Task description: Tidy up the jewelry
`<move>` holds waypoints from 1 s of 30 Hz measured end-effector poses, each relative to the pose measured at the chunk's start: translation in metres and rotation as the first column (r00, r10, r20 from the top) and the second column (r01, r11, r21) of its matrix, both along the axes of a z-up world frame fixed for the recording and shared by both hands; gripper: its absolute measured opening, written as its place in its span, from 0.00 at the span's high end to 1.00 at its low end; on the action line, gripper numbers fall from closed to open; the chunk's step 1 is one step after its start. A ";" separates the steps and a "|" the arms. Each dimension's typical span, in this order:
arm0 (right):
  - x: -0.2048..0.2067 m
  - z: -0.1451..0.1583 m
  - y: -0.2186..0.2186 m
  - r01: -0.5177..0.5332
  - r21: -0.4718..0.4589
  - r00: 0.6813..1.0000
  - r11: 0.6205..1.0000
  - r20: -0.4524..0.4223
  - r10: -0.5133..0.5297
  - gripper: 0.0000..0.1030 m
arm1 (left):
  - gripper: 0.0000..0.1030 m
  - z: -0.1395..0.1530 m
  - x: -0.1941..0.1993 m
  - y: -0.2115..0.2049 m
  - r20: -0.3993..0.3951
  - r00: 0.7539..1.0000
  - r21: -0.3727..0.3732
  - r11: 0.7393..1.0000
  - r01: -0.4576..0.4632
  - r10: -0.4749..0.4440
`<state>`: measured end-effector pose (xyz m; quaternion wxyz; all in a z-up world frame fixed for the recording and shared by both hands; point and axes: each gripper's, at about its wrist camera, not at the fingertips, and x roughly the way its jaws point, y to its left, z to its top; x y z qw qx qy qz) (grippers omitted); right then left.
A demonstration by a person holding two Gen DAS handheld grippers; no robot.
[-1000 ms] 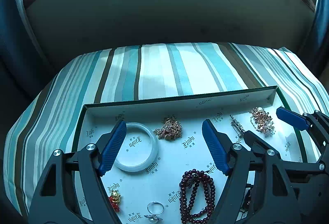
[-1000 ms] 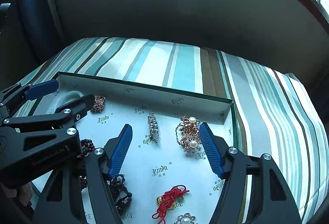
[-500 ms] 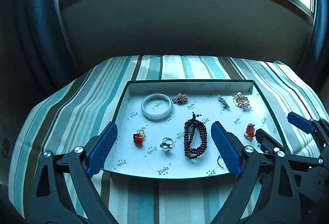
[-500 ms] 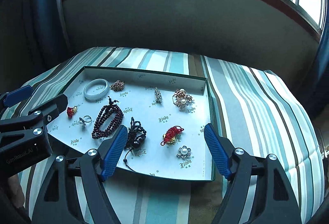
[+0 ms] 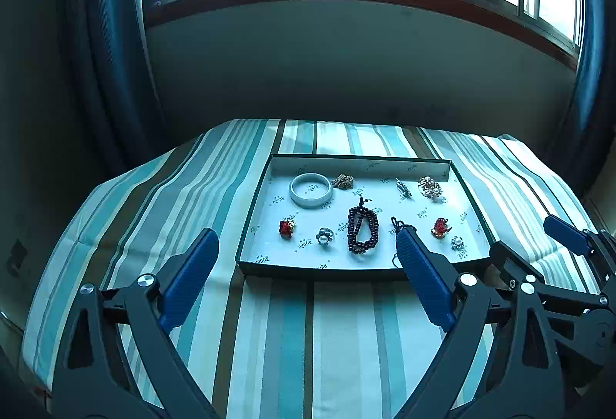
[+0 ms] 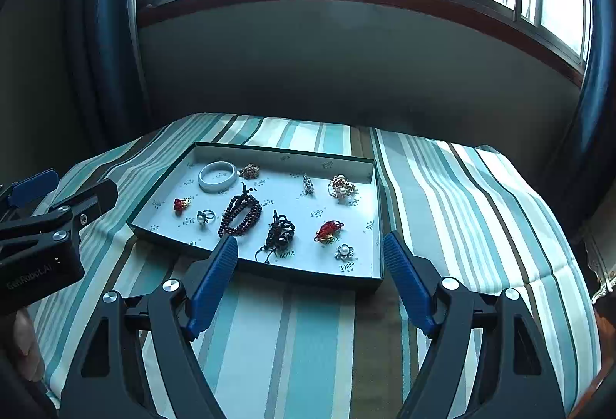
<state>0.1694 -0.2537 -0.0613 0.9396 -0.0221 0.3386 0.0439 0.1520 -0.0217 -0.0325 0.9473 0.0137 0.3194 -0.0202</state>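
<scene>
A: From the left wrist view, what step is this?

B: I judge it a pause for choosing; nothing is held. The left gripper (image 5: 306,267) is spread wide and empty, hanging above the striped cloth (image 5: 269,342) short of the shallow box tray (image 5: 246,222). Inside lie a white bangle (image 5: 310,189), a dark bead bracelet (image 5: 362,230), a pearl ring (image 5: 324,236), a red charm (image 5: 286,228) and, at the far wall, a gold cluster (image 5: 343,181).

A: What does the next move call for?

B: Probably a reach forward over the near rim and a fine pinch; the pieces are small and lie flat.

A: And the right wrist view?

B: The right gripper (image 6: 310,278) is also released and empty, at the tray's (image 6: 379,226) near edge. Here a black corded tangle (image 6: 281,232) shows whole; the left view's own blue finger (image 5: 421,280) hides most of it. The red knot charm (image 6: 328,230), pearl flower (image 6: 343,251), slim silver brooch (image 6: 307,183) and pearl-and-gold brooch (image 6: 341,187) read clearer here too.

A: Anything else?

B: This view catches the left gripper's side, and bare striped cloth (image 6: 462,207) to the tray's right.
</scene>
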 end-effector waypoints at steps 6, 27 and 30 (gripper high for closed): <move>-0.018 0.017 0.006 -0.013 -0.013 0.999 1.000 0.049 0.014 0.25 | 0.08 0.018 -0.020 0.002 0.044 0.999 -0.009 1.000 0.003 -0.003; -0.036 0.034 0.011 -0.027 -0.025 0.994 0.999 0.107 0.029 0.25 | 0.07 0.030 -0.041 0.008 0.069 0.998 -0.017 1.000 -0.007 0.008; -0.036 0.034 0.012 -0.026 -0.025 0.994 0.999 0.108 0.029 0.25 | 0.07 0.030 -0.041 0.009 0.071 0.997 -0.017 1.000 -0.009 0.010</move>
